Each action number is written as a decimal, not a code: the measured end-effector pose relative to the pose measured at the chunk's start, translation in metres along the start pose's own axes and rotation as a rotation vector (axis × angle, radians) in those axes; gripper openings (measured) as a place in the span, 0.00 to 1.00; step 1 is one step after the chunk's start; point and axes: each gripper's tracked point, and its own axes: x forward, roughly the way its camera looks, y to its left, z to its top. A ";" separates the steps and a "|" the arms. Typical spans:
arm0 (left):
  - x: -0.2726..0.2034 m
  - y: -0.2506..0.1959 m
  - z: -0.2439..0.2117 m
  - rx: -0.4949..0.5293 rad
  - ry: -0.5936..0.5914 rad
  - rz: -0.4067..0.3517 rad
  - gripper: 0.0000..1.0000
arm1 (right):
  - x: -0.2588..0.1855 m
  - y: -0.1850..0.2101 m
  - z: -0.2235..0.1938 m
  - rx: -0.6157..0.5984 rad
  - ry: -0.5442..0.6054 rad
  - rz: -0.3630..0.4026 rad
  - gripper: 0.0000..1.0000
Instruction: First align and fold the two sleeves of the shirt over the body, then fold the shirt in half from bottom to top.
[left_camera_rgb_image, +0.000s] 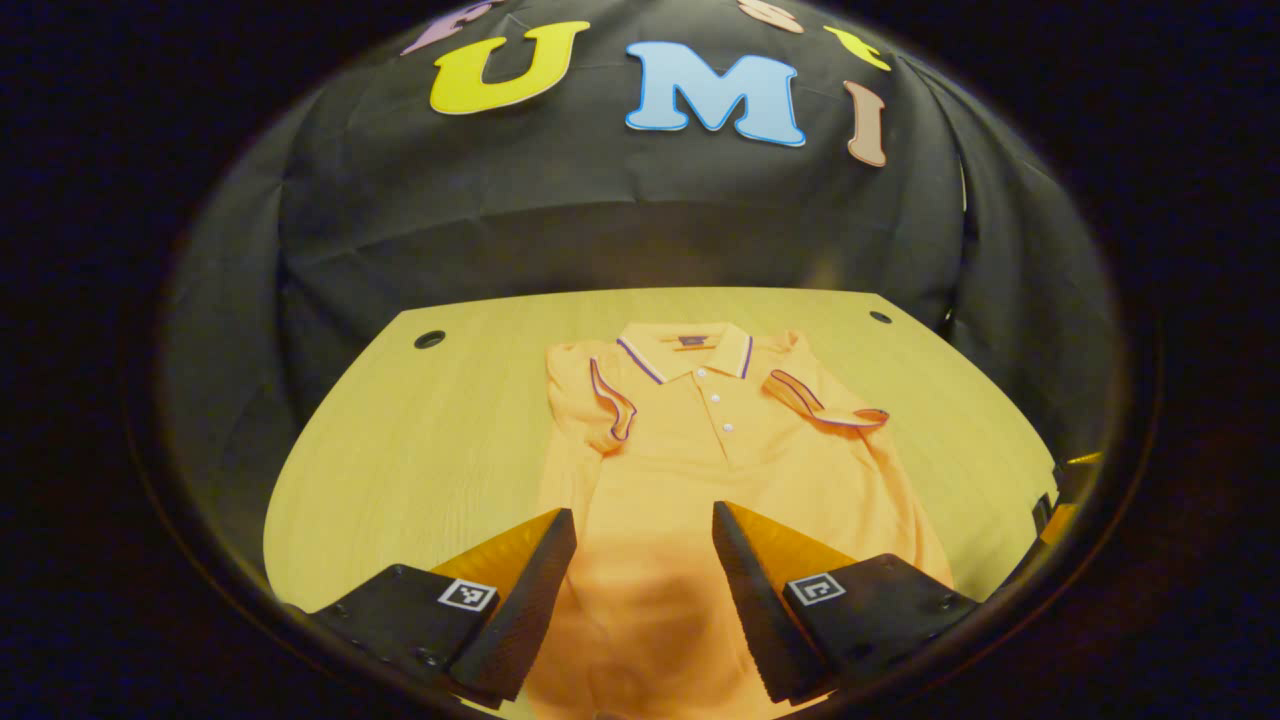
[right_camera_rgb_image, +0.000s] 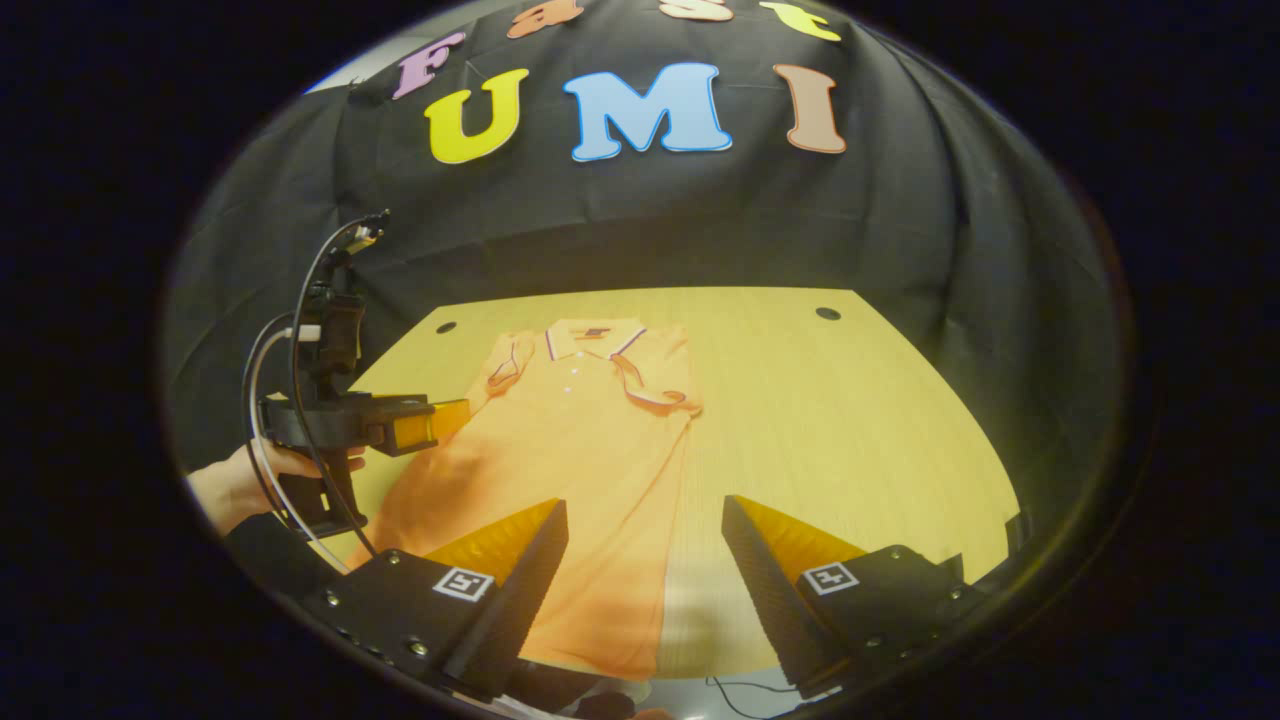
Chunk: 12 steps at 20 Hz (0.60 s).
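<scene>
Here, an orange short-sleeved polo shirt (left_camera_rgb_image: 690, 470) with purple-trimmed collar lies flat on the pale wooden table (left_camera_rgb_image: 440, 440), both sleeves already folded in over the body.

Its long axis runs from the collar at the far side, toward the booth wall, down to the hem at the near edge. The knit looks light, soft and limp, so it will likely sag and wrinkle unless lifted at two points; the two hem corners seem the best places to pinch for the bottom-to-top fold. The left gripper (left_camera_rgb_image: 645, 590) hovers over the lower body with its fingers apart, gripping nothing. The right gripper (right_camera_rgb_image: 645, 590) hangs, fingers spread and empty, above the shirt's near right edge.
</scene>
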 end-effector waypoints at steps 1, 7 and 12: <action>-0.013 0.000 -0.010 -0.007 0.003 0.001 0.90 | -0.005 0.002 -0.007 -0.004 0.002 0.011 0.96; -0.078 0.002 -0.062 -0.043 0.011 0.032 0.90 | -0.021 0.003 -0.040 -0.045 0.021 0.031 0.96; -0.116 0.004 -0.099 -0.040 0.028 0.036 0.92 | -0.024 -0.001 -0.071 -0.046 0.068 0.026 0.96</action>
